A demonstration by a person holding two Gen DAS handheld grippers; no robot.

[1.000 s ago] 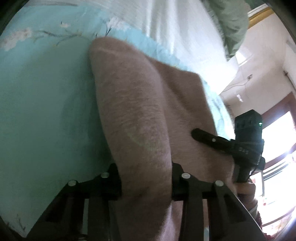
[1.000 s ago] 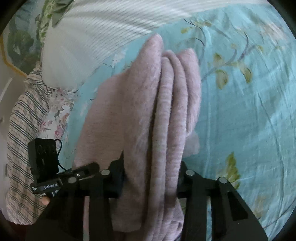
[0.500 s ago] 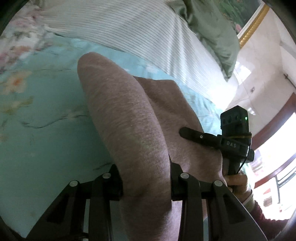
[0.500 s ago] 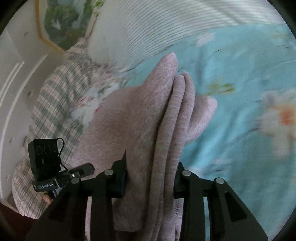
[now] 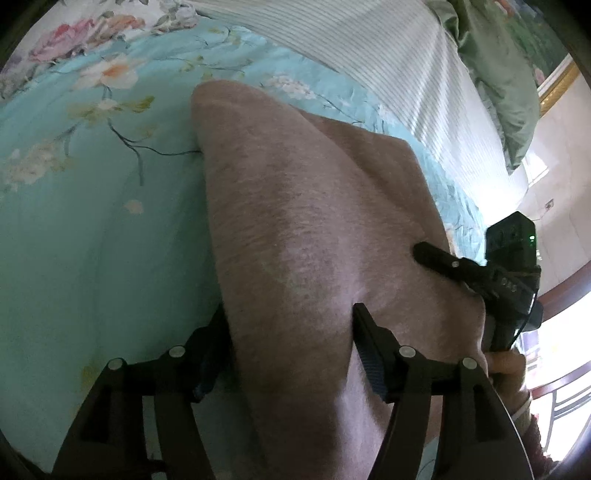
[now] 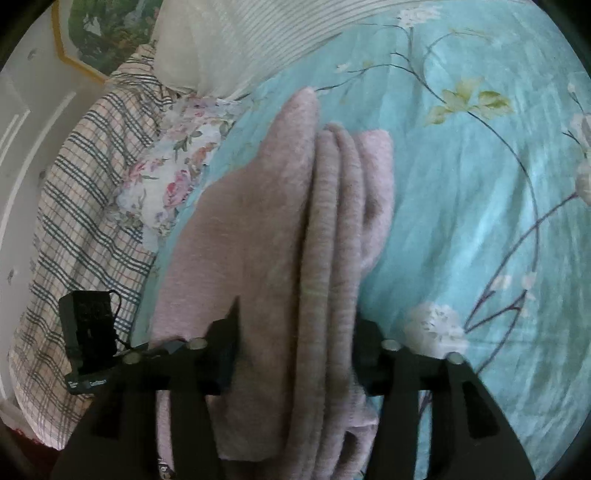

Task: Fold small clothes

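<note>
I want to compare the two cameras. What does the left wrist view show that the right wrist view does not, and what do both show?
Only the left wrist view shows the green pillow, the bright window and the right gripper from outside.

Only the right wrist view shows the plaid cloth, the framed painting and the stacked folded edges of the pink garment.

Both show the pink garment clamped in the viewing gripper, the left gripper included, above the turquoise floral bedsheet, with the white striped pillow behind.
</note>
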